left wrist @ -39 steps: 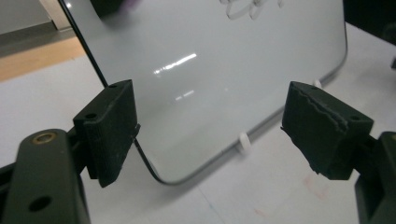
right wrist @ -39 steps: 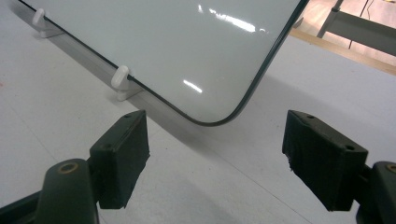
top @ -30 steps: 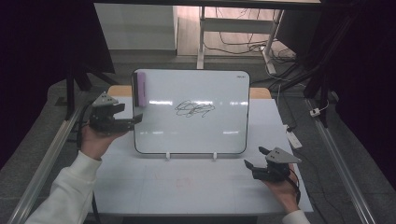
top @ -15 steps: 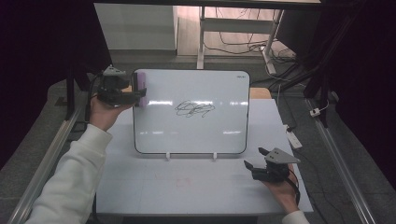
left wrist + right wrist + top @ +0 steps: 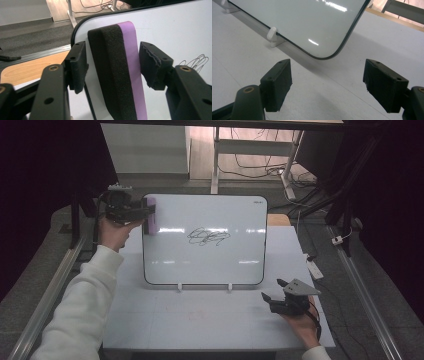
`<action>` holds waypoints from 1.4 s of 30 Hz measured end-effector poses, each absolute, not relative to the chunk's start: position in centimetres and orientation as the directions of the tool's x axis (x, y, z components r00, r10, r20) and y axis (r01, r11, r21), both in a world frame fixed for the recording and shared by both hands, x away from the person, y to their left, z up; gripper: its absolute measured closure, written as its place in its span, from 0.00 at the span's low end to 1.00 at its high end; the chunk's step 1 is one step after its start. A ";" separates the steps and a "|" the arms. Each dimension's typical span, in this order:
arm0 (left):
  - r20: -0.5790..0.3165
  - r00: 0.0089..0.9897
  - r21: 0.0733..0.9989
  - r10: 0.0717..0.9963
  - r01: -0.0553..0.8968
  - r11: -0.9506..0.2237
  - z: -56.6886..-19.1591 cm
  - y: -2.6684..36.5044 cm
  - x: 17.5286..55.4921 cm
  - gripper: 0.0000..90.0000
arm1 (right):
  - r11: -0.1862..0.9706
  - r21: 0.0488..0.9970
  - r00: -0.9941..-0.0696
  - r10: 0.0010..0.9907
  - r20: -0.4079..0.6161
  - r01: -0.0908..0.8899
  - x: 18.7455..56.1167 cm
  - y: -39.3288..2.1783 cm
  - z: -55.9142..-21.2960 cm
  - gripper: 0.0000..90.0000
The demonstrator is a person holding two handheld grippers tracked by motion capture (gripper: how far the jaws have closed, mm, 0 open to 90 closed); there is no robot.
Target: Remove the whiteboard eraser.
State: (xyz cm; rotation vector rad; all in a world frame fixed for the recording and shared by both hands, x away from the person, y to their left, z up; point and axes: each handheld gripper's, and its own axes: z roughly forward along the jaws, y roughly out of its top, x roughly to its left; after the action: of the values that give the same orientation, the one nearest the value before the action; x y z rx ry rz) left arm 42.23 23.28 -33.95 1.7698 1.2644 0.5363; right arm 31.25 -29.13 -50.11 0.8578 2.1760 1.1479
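A whiteboard (image 5: 205,262) stands tilted on two white feet on the table, with a black scribble (image 5: 208,236) near its middle. A purple eraser (image 5: 150,220) with a black felt face (image 5: 110,70) sticks to the board's top left corner. My left gripper (image 5: 149,211) reaches in from the left at that corner. Its jaws have just been closing and straddle the eraser (image 5: 130,62), with narrow gaps still showing beside the pads. My right gripper (image 5: 272,289) rests open and empty on the table off the board's lower right corner (image 5: 332,53).
The white table (image 5: 200,320) carries the board; a white clip foot (image 5: 272,37) holds the board's lower edge. A wooden surface (image 5: 30,67) lies behind the board. Metal rails run along both table sides, and cables lie on the floor beyond.
My left hand has moved from the board's left edge up and back to its top left corner, and its jaws have narrowed around the eraser. The right hand has stayed put.
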 end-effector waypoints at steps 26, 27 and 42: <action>-0.058 0.428 0.869 0.902 0.467 -0.165 -32.9 22.5 38.2 0.66 | 0.439 0.855 -0.652 0.739 -0.169 0.276 31.0 -29.0 -50.0 0.25; -0.058 0.435 0.870 0.899 0.463 -0.167 -33.0 22.5 37.9 0.66 | 0.439 0.855 -0.652 0.739 -0.169 0.276 31.0 -29.0 -50.0 0.25; -0.119 0.542 0.885 0.832 0.437 -0.159 -36.0 22.0 34.1 0.66 | 0.424 0.869 -0.651 0.740 -0.170 0.254 30.7 -28.6 -49.6 0.26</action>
State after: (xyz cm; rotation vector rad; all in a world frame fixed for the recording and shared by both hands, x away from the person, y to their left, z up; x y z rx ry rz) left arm 34.09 21.96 -35.97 1.7863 1.0548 0.4978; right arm 30.70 -28.55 -49.58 0.8371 2.1387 1.1724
